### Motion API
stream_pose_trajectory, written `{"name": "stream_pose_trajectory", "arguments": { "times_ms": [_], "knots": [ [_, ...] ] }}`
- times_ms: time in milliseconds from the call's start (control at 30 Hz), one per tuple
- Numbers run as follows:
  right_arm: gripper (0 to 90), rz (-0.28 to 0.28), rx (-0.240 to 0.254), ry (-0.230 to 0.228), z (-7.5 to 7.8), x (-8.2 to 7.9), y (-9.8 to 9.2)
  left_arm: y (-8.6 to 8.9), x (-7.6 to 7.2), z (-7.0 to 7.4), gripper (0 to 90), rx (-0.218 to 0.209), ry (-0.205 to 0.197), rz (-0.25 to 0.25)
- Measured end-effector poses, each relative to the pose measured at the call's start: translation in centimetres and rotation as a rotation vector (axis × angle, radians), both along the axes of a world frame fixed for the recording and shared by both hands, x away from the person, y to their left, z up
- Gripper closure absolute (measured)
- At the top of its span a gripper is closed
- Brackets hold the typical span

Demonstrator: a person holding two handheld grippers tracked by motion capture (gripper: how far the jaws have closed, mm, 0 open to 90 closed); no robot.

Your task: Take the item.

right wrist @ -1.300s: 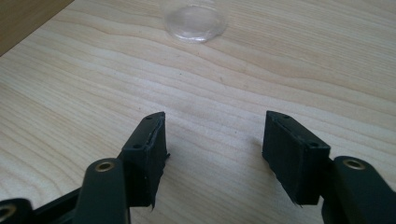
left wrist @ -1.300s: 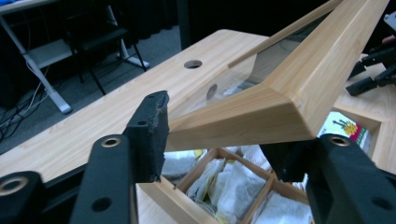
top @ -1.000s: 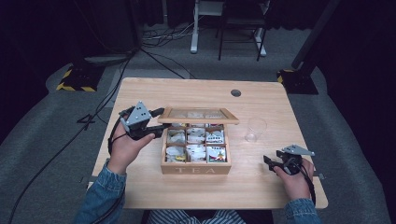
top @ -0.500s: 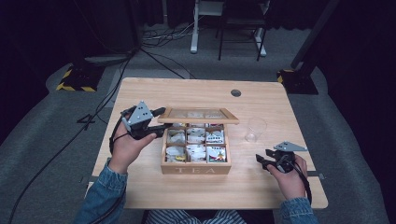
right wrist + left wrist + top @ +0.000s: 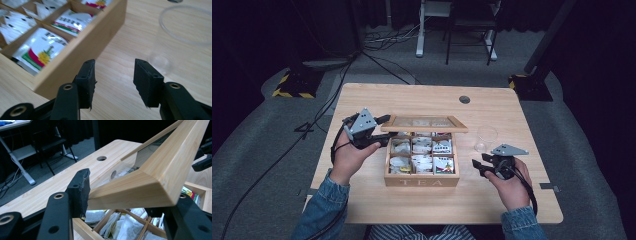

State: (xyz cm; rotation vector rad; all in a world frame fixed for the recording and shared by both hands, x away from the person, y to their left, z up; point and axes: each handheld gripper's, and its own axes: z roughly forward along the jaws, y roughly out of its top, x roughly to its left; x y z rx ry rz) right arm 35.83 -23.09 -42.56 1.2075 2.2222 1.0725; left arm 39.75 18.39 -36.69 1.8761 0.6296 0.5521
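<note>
Left gripper (image 5: 379,131) fingers pinching stiff, light, glass-paned lid (image 5: 424,123) at corner; right gripper (image 5: 479,166) fingers spread, closing, empty.

One tea box (image 5: 422,180), one lid (image 5: 424,123), one clear cup (image 5: 486,138), roughly six compartments.

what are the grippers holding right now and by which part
The left gripper is clamped on a corner of the glass-paned wooden lid of the tea box. The right gripper holds nothing.
</note>
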Motion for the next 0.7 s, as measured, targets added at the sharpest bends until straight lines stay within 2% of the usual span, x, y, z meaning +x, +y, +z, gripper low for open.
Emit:
{"name": "stream_pose_trajectory", "arguments": {
  "times_ms": [133, 233, 367, 533, 700],
  "knots": [
    [48.4, 0.048, -0.017, -0.017, 0.6, 0.3, 1.3, 0.1, 0.2, 0.0, 46.4, 0.001, 0.002, -0.008],
    [48.1, 0.077, -0.016, -0.01, 1.0, 0.5, 2.3, 0.0, 0.3, 0.1, 46.3, 0.009, 0.012, -0.017],
    [48.8, 0.1, -0.025, -0.013, 1.5, 0.5, 3.8, -0.1, 0.5, 0.3, 46.5, 0.01, 0.006, -0.014],
    [48.9, 0.164, -0.045, -0.005, 2.1, 0.4, 6.2, -0.2, 0.6, 0.3, 46.2, 0.007, 0.008, -0.023],
    [47.0, 0.184, -0.035, 0.0, 2.3, 0.6, 8.6, -0.2, 0.5, 0.2, 46.1, 0.01, 0.006, -0.025]
  ]
}}
